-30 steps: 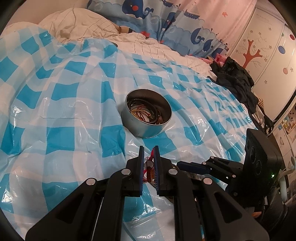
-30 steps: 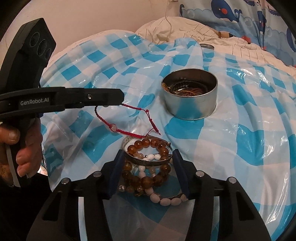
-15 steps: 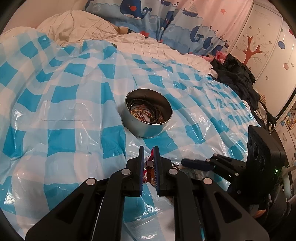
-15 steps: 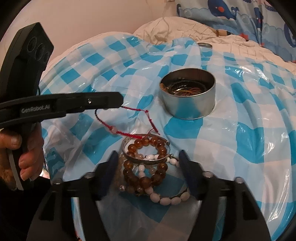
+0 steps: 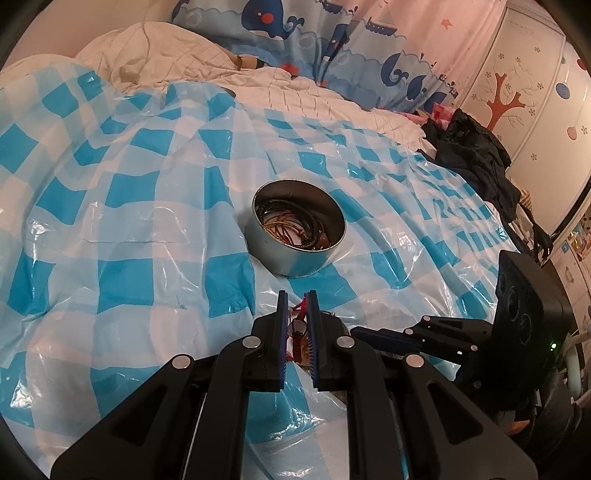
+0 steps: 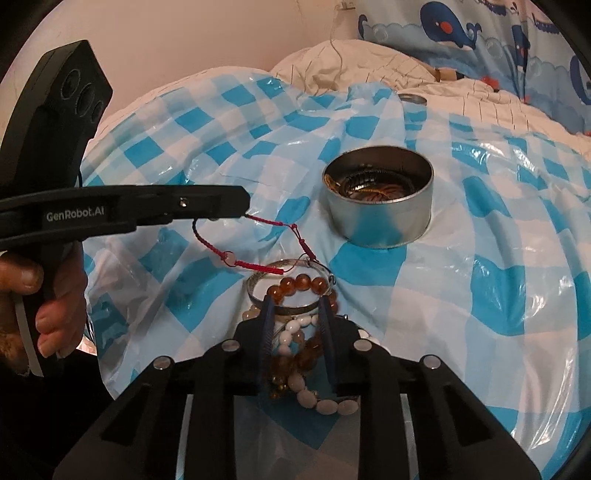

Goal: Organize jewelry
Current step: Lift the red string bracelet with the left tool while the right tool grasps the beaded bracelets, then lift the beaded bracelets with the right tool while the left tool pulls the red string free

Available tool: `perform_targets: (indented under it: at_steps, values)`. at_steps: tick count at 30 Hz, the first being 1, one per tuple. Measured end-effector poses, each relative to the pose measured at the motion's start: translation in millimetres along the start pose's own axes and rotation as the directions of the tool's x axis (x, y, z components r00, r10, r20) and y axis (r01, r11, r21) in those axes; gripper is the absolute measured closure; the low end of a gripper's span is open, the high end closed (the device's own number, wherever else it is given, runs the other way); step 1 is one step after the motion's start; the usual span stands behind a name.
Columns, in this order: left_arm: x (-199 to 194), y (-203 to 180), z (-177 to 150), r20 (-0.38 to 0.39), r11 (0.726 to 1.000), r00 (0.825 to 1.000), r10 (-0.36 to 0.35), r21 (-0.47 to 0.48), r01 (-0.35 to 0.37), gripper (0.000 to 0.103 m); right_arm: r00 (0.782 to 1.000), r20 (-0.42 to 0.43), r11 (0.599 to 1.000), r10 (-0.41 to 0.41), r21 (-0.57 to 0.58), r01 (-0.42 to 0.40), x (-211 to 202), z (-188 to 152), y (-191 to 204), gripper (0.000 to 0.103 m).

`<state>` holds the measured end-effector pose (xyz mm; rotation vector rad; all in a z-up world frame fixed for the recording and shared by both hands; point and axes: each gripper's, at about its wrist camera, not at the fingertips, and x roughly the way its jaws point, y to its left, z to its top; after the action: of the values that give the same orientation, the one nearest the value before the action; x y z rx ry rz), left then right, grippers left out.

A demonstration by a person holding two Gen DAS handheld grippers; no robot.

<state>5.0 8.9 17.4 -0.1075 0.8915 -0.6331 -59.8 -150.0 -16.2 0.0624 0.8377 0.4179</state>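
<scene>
A round metal tin (image 5: pixel 298 236) (image 6: pixel 380 206) holding several bracelets stands on the blue checked plastic sheet (image 5: pixel 129 206). My left gripper (image 5: pixel 297 301) (image 6: pixel 242 205) is shut on a red cord bracelet (image 6: pixel 255 240), which hangs from it down to the jewelry pile. The pile holds a silver bangle (image 6: pixel 258 284), an amber bead bracelet (image 6: pixel 299 284) and a white bead bracelet (image 6: pixel 310 398). My right gripper (image 6: pixel 293 304) has narrowed around the bangle and beads; whether it grips them I cannot tell. It also shows in the left wrist view (image 5: pixel 373 334).
The sheet covers a bed with a white quilt (image 5: pixel 177 55) and a whale-print pillow (image 5: pixel 295 33) at the back. Dark clothes (image 5: pixel 476 158) lie at the right edge. A small metal lid (image 6: pixel 412 99) lies behind the tin.
My right gripper has closed from wide open to a narrow gap over the bangle and beads. My left gripper has lifted the red cord slightly.
</scene>
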Motion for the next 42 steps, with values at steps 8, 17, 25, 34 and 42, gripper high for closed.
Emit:
perform_targets:
  at_steps: [8,17,25,34,42]
  values:
    - [1.6,5.4,1.6,-0.008,1.0,1.0,0.0,-0.018,0.0,0.094,1.0,0.009,0.999,0.013,0.029,-0.014,14.7,9.6,0.8,0.03]
    - [0.4,8.9,5.4,0.0,1.0,1.0,0.004,-0.03,-0.004,0.094,0.999,-0.033,0.998,-0.014,-0.065,0.011,27.9,14.6,14.0,0.048]
    - [0.4,5.6,7.4,0.007,0.999,1.0,0.002,-0.032,-0.002,0.094,1.0,-0.005,0.998,-0.022,-0.059,0.021,3.7,14.3,6.5,0.067]
    - [5.0,4.2,8.4,0.0,0.999,1.0,0.002,-0.034,-0.002,0.094,0.999,-0.053,1.0,0.007,0.023,-0.006,17.9,13.8,-4.2,0.046]
    - [5.7,3.5,8.6,0.002,0.999,1.0,0.002,-0.035,-0.002,0.094,0.999,-0.051,0.999,-0.006,-0.036,0.004,24.7,12.8,3.4,0.062]
